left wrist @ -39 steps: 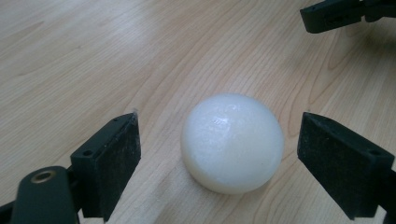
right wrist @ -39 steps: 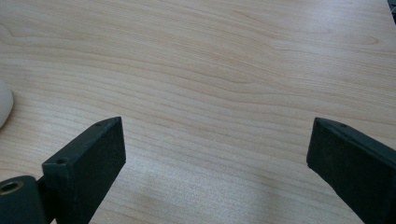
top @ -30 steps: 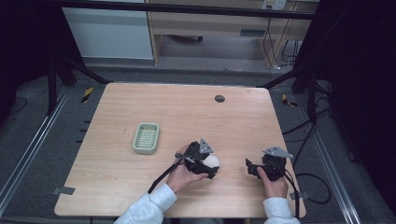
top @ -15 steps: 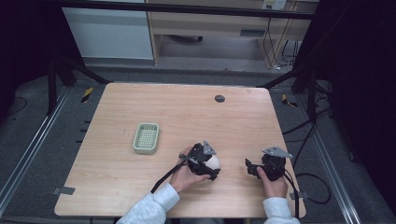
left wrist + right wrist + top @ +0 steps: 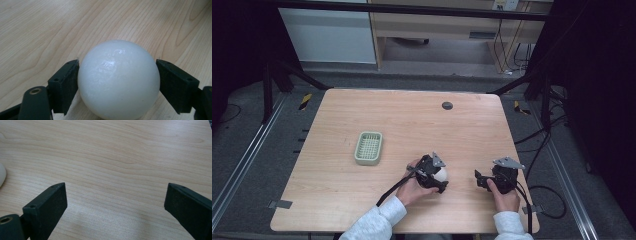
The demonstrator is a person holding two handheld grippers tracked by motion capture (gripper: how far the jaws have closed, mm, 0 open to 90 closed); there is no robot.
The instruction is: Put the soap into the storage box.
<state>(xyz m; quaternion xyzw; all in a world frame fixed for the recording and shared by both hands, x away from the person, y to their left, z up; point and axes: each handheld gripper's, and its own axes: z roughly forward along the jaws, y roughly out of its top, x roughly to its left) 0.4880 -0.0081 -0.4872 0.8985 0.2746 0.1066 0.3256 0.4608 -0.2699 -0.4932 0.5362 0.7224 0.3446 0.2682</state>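
Note:
A smooth white ball (image 5: 118,80) sits between both black jaws of my left gripper (image 5: 117,75), which press on its two sides just above the wooden table. From above, the ball (image 5: 441,174) and left gripper (image 5: 438,178) are at the table's front middle, held by a hand in a white sleeve. My right gripper (image 5: 480,180) rests low at the front right, pointing left toward the ball. Its jaws stand wide open (image 5: 115,200) over bare wood, and a sliver of the ball (image 5: 2,177) shows at the left edge.
A small pale green basket (image 5: 368,148) lies left of centre on the table (image 5: 412,120). A black round disc (image 5: 447,105) sits near the far edge. Black cables trail off the right side of the table.
The left gripper, with the white ball in it, has shifted slightly to the right. The right gripper has stayed put.

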